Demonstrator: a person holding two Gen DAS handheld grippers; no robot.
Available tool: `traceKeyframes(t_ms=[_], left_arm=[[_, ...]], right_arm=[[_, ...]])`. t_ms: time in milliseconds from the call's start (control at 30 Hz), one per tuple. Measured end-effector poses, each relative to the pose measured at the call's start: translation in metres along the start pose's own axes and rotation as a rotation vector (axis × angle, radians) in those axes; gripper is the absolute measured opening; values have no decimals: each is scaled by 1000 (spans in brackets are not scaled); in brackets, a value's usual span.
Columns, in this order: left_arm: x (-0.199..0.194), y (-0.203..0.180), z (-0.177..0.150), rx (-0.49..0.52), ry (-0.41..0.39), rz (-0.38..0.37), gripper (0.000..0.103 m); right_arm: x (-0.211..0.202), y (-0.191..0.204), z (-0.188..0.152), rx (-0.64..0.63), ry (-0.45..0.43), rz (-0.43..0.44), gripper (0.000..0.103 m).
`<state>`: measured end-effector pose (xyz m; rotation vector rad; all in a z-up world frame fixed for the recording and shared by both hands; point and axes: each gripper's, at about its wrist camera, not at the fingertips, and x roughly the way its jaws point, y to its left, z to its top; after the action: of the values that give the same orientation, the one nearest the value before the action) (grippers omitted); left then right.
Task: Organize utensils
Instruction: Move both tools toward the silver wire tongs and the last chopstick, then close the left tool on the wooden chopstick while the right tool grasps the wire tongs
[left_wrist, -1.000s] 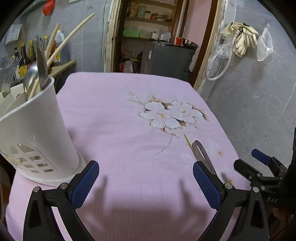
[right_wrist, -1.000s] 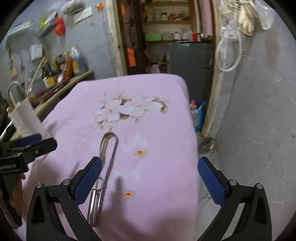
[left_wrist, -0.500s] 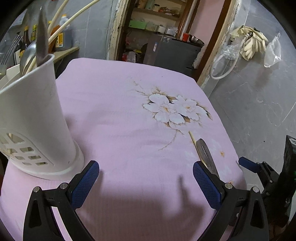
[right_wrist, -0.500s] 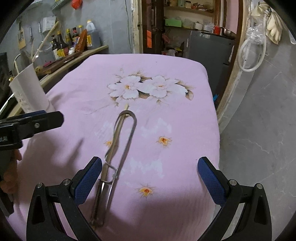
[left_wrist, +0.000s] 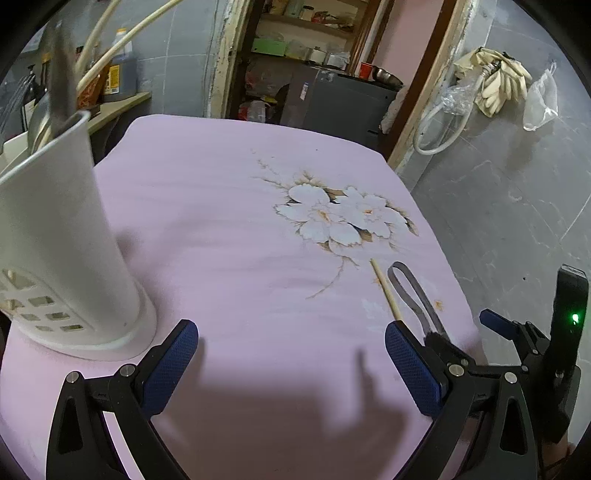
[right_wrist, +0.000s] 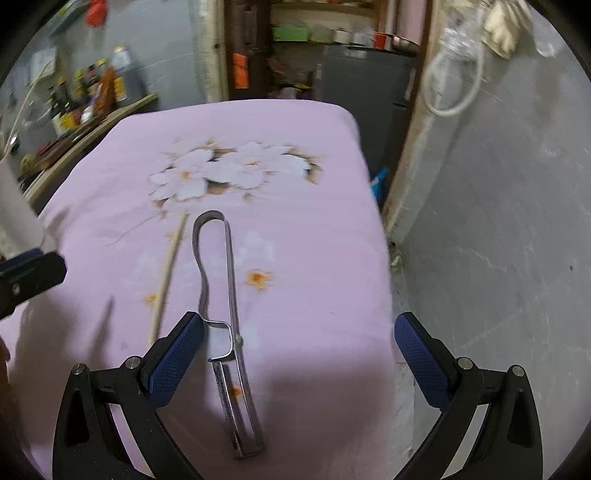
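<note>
Pink tablecloth (left_wrist: 229, 206) printed with white, brown-edged flowers (left_wrist: 340, 218) and small orange blossoms (right_wrist: 258, 277). Silvery steel peeler (right_wrist: 231, 310). Pale tan chopstick (right_wrist: 168, 273) beside it. White utensil holder (left_wrist: 55, 236) with square cut-outs. Blue textured pads (right_wrist: 175, 356) on black gripper fingers. Grey floor (left_wrist: 517, 206).

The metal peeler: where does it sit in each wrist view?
Left wrist: metal peeler lies lower right, partly behind the left gripper's right finger.
Right wrist: lower centre, between the right gripper's fingers.
Shared landmark: the chopstick beside it.
</note>
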<state>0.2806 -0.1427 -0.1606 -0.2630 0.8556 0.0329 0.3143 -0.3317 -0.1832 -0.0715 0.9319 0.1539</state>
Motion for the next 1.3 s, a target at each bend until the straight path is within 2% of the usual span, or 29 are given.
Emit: traceKeyframes(t_ms=[167,233,400,500,567,767,833,967,1133,1200,1300], left_arm=[[5,-9,4,39,11,-31,102],[8,-14,5,58,18,-49,98],[17,-26,9,95,40,-101,80],[22,-37,12,119,63,-140,67],[25,-44,14,136,82,-164,56],[44,-59,14,157,166,-209,30],[49,-61,14,154,175,-196,27],[53,-64,17,152,186,-192,26],[57,-73,17,197,171,-150,25],[56,-75,16,217,159,-116,17],[55,-71,18,197,165,-124,12]], right_arm=[[5,-14,1,50,5,6,101],[6,-17,0,52,6,12,100],[-1,-17,-5,32,-10,48,71],[-7,-16,-7,10,-27,86,59],[-9,-16,-8,-3,-36,110,54],[-12,-25,-4,-5,-68,176,53],[-10,-30,-3,5,-72,191,53],[-5,-36,-4,36,-64,205,53],[-2,-34,-4,53,-63,216,53],[0,-32,-2,54,-65,226,53],[3,-30,2,54,-71,244,53]])
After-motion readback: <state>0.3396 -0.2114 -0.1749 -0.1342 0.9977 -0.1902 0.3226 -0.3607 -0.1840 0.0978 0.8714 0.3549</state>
